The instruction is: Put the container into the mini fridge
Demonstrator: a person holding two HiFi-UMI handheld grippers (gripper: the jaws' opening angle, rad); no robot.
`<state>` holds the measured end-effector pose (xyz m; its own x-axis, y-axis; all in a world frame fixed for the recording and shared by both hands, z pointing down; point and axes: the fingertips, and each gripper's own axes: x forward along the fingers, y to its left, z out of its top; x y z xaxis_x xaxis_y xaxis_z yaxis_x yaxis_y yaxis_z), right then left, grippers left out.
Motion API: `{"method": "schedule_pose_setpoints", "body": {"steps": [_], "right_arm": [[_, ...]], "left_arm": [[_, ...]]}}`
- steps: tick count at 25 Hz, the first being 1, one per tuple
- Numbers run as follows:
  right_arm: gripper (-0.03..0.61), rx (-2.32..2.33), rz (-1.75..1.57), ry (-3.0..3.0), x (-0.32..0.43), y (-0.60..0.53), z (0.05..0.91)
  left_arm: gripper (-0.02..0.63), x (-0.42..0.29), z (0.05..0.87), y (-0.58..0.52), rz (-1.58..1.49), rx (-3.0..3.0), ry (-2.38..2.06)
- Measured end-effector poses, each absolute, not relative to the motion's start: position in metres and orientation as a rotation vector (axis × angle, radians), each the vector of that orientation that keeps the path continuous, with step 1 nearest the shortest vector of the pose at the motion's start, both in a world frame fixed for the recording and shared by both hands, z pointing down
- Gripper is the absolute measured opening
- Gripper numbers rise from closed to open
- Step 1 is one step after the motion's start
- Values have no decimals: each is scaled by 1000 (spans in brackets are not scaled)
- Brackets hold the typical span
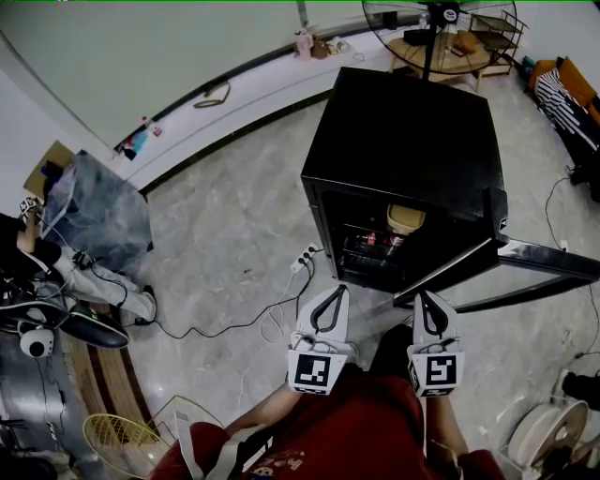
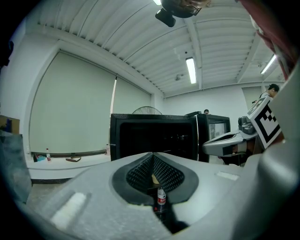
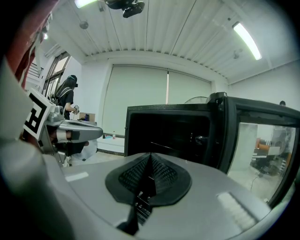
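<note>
The black mini fridge [image 1: 403, 141] stands on the floor with its door [image 1: 525, 258] swung open to the right. A tan lidded container [image 1: 405, 218] sits on a shelf inside, above some small items. My left gripper [image 1: 339, 289] and right gripper [image 1: 424, 294] hover side by side just in front of the opening, both shut with nothing in them. In the left gripper view the ribbed pads [image 2: 140, 172] meet in front of the fridge [image 2: 154, 136]; a small bottle [image 2: 161, 196] shows through the gap below. In the right gripper view the closed pads [image 3: 161, 174] face the dark interior [image 3: 168, 136].
A white power strip [image 1: 305, 260] and black cables lie on the floor left of the fridge. A grey wrapped box [image 1: 94, 216] stands at the left, a standing fan [image 1: 436, 23] behind the fridge, a small fan [image 1: 117, 441] at lower left. A person [image 3: 65, 101] stands far left.
</note>
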<state>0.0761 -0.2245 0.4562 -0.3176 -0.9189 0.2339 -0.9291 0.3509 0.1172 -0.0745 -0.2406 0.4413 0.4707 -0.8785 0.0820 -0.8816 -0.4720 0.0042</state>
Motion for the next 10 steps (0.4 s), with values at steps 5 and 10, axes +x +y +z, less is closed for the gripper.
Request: {"method": "schedule_pose_setpoints", "body": {"steps": [5, 10], "right_arm": [[0, 1689, 48, -2358, 82, -230, 451], [0, 1681, 46, -2362, 77, -233, 451]], "left_arm": [[6, -75, 441, -245, 94, 2645, -1602], [6, -77, 439, -249, 85, 2647, -1601]]}}
